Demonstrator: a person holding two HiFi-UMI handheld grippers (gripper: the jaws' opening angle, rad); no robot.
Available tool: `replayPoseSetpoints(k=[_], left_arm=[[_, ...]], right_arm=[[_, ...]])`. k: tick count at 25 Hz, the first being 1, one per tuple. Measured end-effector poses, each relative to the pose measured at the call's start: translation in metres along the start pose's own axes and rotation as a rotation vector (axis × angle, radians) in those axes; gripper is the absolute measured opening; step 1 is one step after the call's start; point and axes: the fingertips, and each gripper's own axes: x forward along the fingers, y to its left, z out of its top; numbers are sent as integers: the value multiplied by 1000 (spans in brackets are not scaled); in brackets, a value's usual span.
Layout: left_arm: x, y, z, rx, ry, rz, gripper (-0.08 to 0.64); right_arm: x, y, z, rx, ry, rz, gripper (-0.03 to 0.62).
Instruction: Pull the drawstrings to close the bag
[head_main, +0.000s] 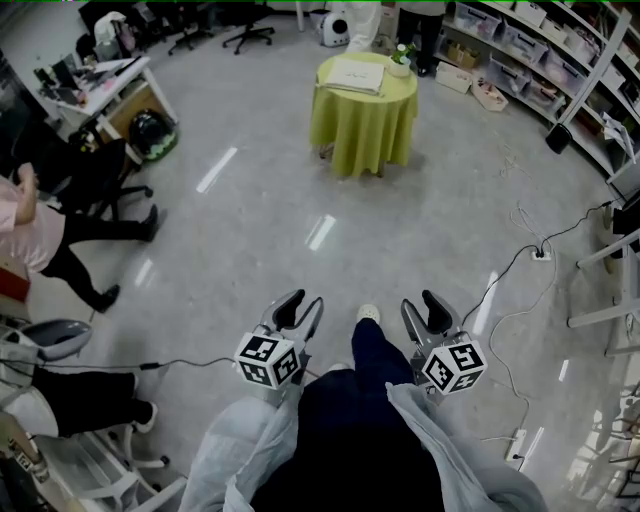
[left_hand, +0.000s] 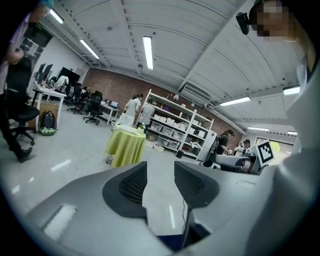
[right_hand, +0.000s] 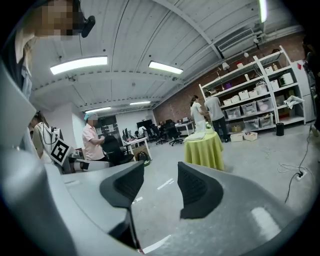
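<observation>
A round table with a yellow-green cloth (head_main: 365, 120) stands far ahead across the floor. On it lie a flat white thing (head_main: 355, 75), too far off to tell whether it is the bag, and a small green bottle (head_main: 402, 60). I see no drawstrings. My left gripper (head_main: 305, 300) and right gripper (head_main: 422, 302) hang close to my body, above the floor on either side of my leg. Both are open with nothing between the jaws. The left gripper (left_hand: 160, 172) and the right gripper (right_hand: 161, 175) each look along their jaws at the distant table (left_hand: 125, 145) (right_hand: 204, 147).
A seated person (head_main: 40, 240) and desks with office chairs are at the left. Shelving with bins (head_main: 530, 50) lines the right wall. Cables and a power strip (head_main: 541, 254) lie on the floor at the right. Two people stand behind the table (left_hand: 137, 107).
</observation>
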Motion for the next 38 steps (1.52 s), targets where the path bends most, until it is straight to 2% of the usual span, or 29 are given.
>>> replayPoseSetpoints(k=[5,11,19,26,38], left_arm=[[29,18,13,6,-28,20,170],[83,38,57,5,-77,34,163],[159,64,96,-13,-88,42,158],[202,69,97,-8,-49,49,158],[240,70,81,-67,0,65,158]], right_arm=[[34,-21,6,-17,5,17,204],[85,-62,45,-45,-10,30,204],[147,-121,81,-41,4,49,202],[177,-153,88,-27,24,67,204],[196,-179,76,17,73,93,203]])
